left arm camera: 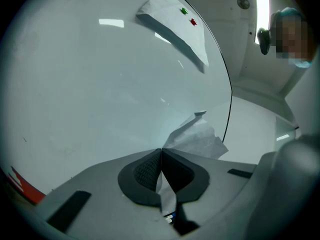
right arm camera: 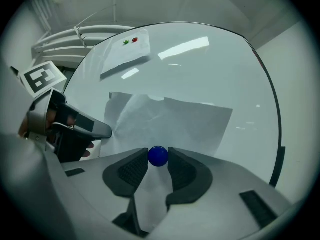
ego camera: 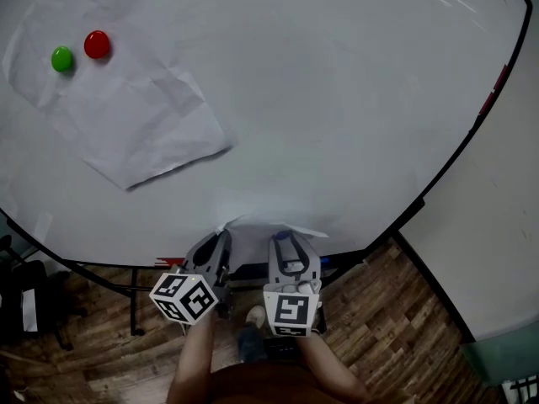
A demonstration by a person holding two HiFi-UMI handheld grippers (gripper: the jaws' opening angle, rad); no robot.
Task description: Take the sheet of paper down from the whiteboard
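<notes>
Sheets: I count two on the whiteboard (ego camera: pixel 354 91). The task sheet (right arm camera: pixel 190 121) lies at the board's bottom edge, its left side crumpled. The second sheet (ego camera: pixel 135 124) hangs creased and tilted toward the upper left corner.
Magnets: three. A green magnet (ego camera: pixel 61 58) and a red magnet (ego camera: pixel 97 44) sit side by side near the second sheet's top. A blue magnet (right arm camera: pixel 158 156) sits on the task sheet.
Left gripper (left arm camera: pixel 161 153): my jaws are pressed together, pinching the task sheet's left edge.
Right gripper (ego camera: pixel 285 241): just beside the left one, its jaws clamped on the blue magnet, one pad on each side.
Around: a wooden floor (ego camera: pixel 387 310) below the board's dark frame.
</notes>
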